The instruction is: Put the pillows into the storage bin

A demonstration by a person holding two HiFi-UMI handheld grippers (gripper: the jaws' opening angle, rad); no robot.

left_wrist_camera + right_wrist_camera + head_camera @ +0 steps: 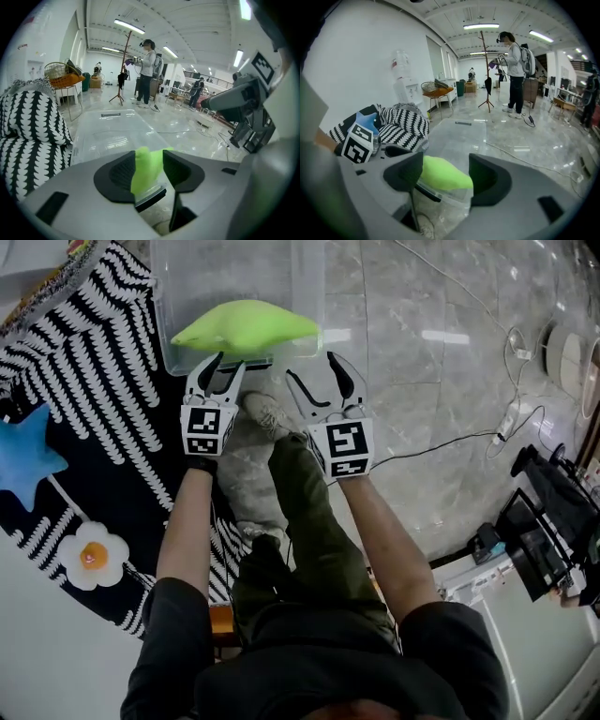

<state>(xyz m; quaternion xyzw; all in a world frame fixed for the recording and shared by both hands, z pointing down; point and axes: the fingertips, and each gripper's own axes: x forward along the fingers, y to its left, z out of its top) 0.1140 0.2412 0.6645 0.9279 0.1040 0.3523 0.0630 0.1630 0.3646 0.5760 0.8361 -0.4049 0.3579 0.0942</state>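
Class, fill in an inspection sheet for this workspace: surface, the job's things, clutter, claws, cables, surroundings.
Surface: shiny grey marble floor.
Job's things: green pillow rests at the near rim of the clear bin; star pillow and egg pillow lie outside it on the black-and-white blanket.
Clutter: dark equipment at the right edge.
Grippers: left claw and right claw both open, empty, just short of the green pillow.
Cables: a black cable runs across the floor.
Surroundings: open hall; a person stands near a coat stand.
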